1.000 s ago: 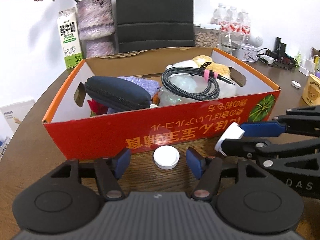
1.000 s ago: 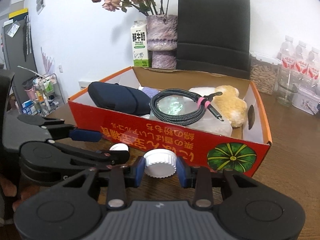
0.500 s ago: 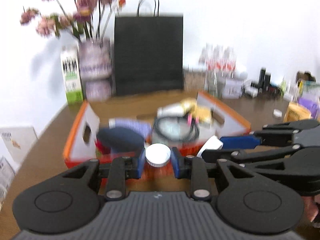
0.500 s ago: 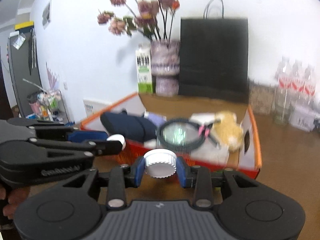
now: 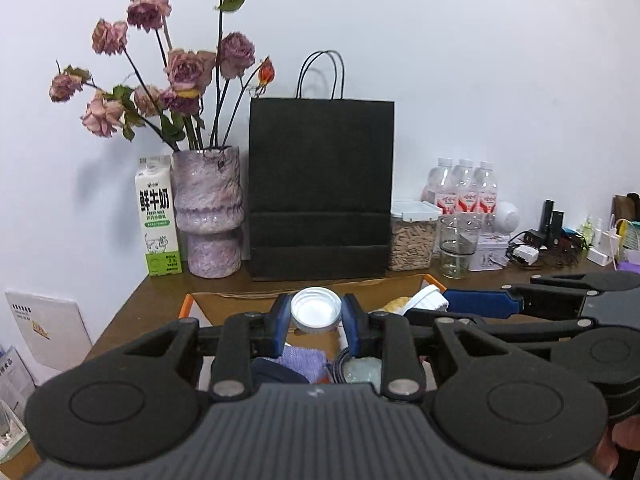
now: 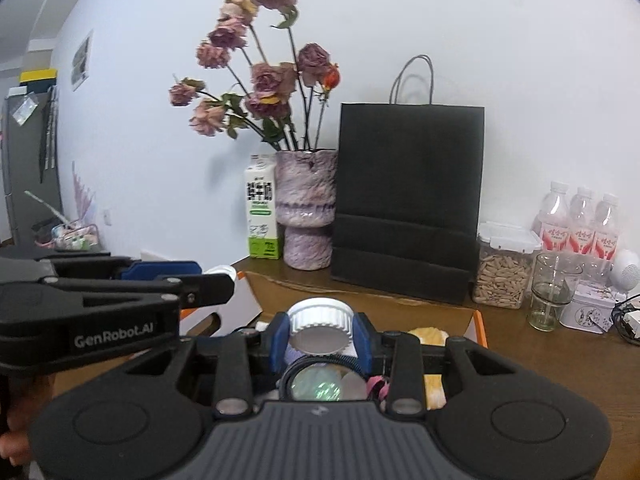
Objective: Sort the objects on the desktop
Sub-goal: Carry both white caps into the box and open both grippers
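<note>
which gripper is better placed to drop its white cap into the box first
Either could, with a slight edge to the right. The right gripper holds its white cap directly above the coiled cable inside the orange box. The left gripper holds its own cap nearer the box's back wall.

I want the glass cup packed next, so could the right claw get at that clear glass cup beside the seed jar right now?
Probably not yet: the right claw is shut on a white ribbed plastic cap, though nothing blocks the clear glass cup.

Black paper bag (image 5: 321,188) beside vase (image 5: 208,212), milk carton (image 5: 157,216), apparently upright.
</note>
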